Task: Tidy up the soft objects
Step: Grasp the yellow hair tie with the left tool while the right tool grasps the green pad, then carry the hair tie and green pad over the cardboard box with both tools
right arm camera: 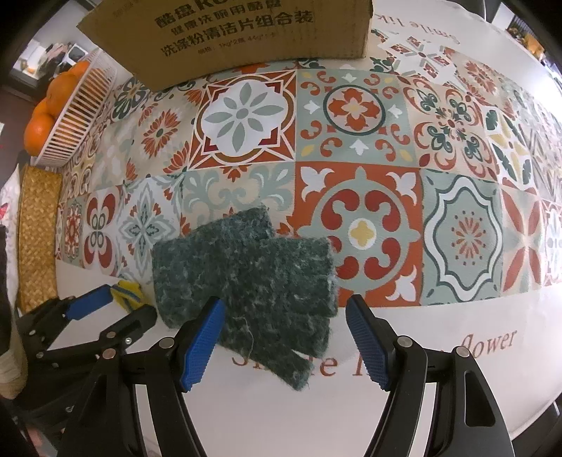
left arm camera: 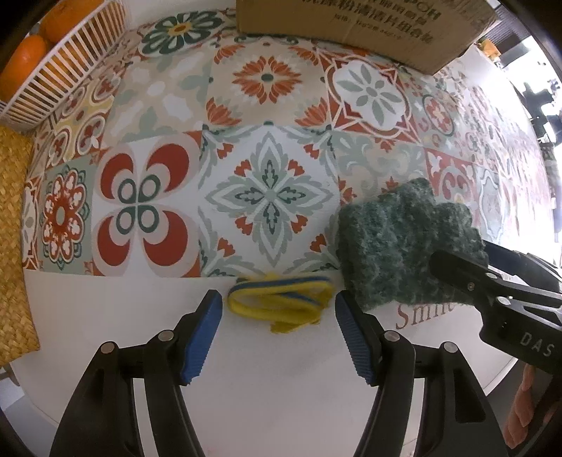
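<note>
Grippers spread, nothing held

L gripper [left arm camera: 278, 334] jaws wide apart w/ yellow cloth [left arm camera: 281, 304] between tips, low centre. R gripper [right arm camera: 285, 342] also spread; I see green scouring pads [right arm camera: 246, 277] stacked at its left finger, centre frame. Cardboard box [right arm camera: 224, 31] up top.

Two black handheld grippers with blue ribbed finger pads are held low and side by side. The left gripper [left arm camera: 278, 335] is spread wide, empty. The right gripper [right arm camera: 285, 339] is likewise parted, nothing clamped.
</note>
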The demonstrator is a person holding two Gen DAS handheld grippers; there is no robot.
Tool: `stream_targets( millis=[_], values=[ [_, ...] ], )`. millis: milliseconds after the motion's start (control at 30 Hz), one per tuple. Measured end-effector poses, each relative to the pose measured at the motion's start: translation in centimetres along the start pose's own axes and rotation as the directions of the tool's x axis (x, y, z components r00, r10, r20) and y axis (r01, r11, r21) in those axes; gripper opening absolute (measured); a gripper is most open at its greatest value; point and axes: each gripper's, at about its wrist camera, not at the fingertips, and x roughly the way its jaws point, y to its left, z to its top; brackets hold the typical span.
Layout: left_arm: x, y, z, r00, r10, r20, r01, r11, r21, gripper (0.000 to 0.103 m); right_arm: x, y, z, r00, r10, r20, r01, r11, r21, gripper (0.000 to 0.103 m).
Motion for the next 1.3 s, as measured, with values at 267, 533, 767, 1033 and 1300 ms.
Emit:
stream_targets(
  millis=[267,533,767,1033,1300],
  values=[
    [1.7,1.0,0.3,1.0,-0.006,-0.01,0.006,0.999,-0.037,0.066,1.1,0.0,0.3,0.999,0.025,-0.02,-0.025,1.0,0.018,0.071],
    [1.7,0.7,0.6,1.0,0.007,0.007,-0.006,0.999,-0.042,0.059,1.5,-0.5,-0.1,0.997,0.08,-0.005,-0.08,0.995,0.058,0.041],
    [1.3,0.3,-0.2,1.0,-0.018,0.02,0.018,0.999,-0.043,0.059,0.1,-0.2,-0.9,0.996,0.078,0.051,-0.081,0.996,0.047,0.019],
    [-1.0,0.4,-1.2,0.997,-0.019,0.069,0.021,0.999,-0.037,0.059,-1.7,0.8,-1.7,0.993,0.056,0.104,-0.059,0.998,0.031,0.018],
    [-3.8,-0.2,-1.0,0.99,-0.029,0.138,0.031,0.999,-0.013,0.059,-4.3,1.1,-2.2,0.984,0.064,0.168,-0.07,0.997,0.031,0.018]
  ],
)
